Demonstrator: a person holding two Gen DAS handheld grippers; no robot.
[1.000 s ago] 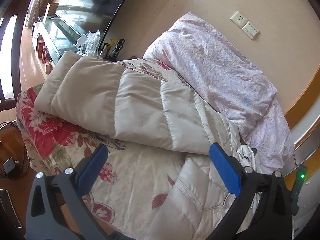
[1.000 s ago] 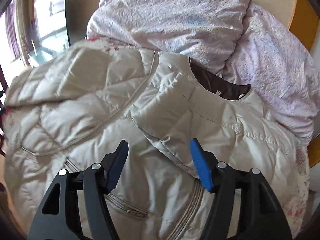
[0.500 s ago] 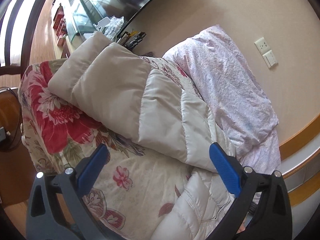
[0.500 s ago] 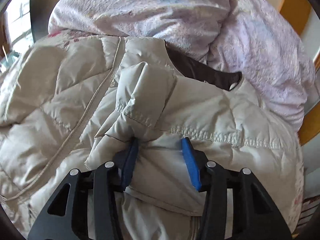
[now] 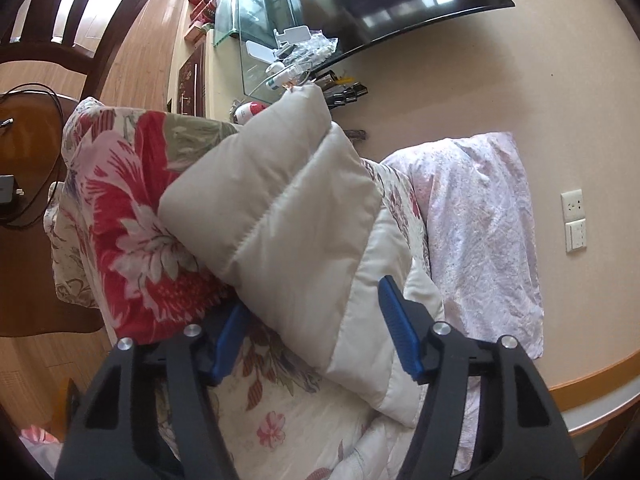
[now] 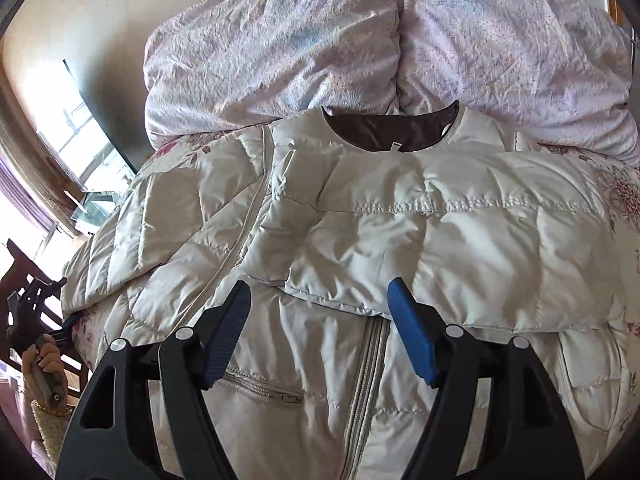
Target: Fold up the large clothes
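Floral bedding (image 5: 132, 216) on a bed carries the cream down jacket (image 6: 400, 248), spread front-up with its collar toward the lilac duvet (image 6: 460, 40). At the jacket's left, the left gripper (image 5: 308, 328) is closing its fingers around the outstretched sleeve (image 5: 288, 216), apparently to fold it inward. Over the jacket's chest, where the other sleeve (image 6: 460, 264) already lies folded across, the right gripper (image 6: 320, 324) is opening, nothing gripped.

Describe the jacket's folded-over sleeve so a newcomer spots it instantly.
Start at the lilac quilt heaped against the wall; the cream puffer jacket lies before it on the floral bedspread. The folded sleeve lies crosswise over the chest below the brown-lined collar, covering the zip's upper part.
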